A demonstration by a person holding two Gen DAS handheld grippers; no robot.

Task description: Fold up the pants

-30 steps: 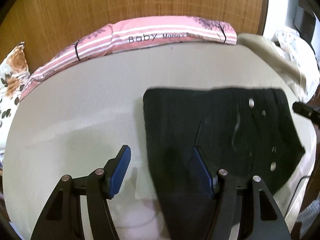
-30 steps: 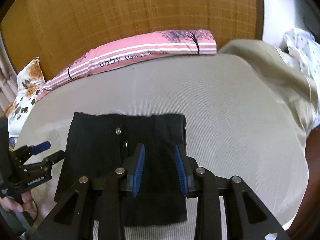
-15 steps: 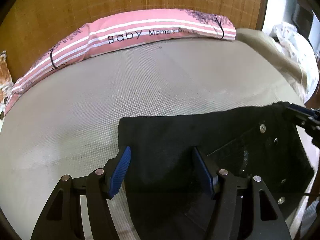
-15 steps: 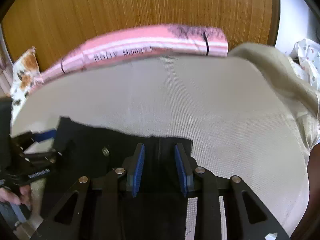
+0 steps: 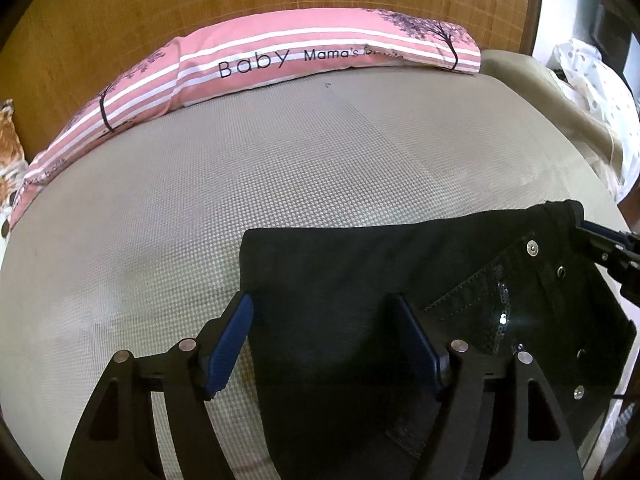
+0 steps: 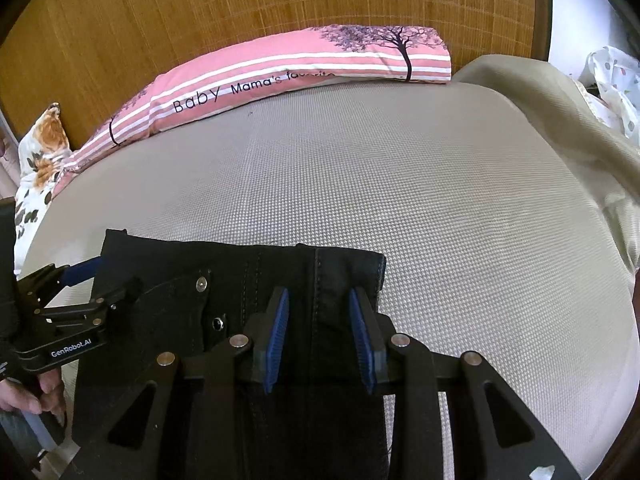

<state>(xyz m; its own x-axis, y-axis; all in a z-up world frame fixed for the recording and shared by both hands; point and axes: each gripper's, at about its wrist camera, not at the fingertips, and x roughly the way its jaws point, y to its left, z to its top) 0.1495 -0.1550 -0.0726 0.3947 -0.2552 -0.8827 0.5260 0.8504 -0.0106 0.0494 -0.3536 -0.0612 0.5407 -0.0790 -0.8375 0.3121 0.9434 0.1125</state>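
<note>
Black pants (image 5: 340, 264) with metal snaps lie folded flat on the beige mattress (image 5: 280, 168). My left gripper (image 5: 320, 312) hangs over their left edge, its jaws opening. One finger is off the cloth over the mattress and the other is over the cloth, with neither pad pressing. In the right wrist view the pants (image 6: 240, 272) fill the lower left, and the left gripper (image 6: 104, 280) straddles their left edge. My right gripper (image 6: 318, 300) stands narrowly open just above the cloth near the top right corner, a seam showing between its pads. It shows in the left wrist view as the right gripper (image 5: 600, 248).
A pink striped pillow (image 6: 280, 76) lies along the wooden headboard (image 6: 240, 8). A floral pillow (image 6: 40, 152) sits at the far left. A beige blanket (image 6: 560, 120) and white dotted cloth (image 5: 592, 80) are heaped at the right. A person's hand (image 6: 24, 396) holds the left gripper.
Both grippers have come down and forward over the pants. The left jaws have spread wider, and the pants' left edge now lies between them. The right jaws keep the same gap.
</note>
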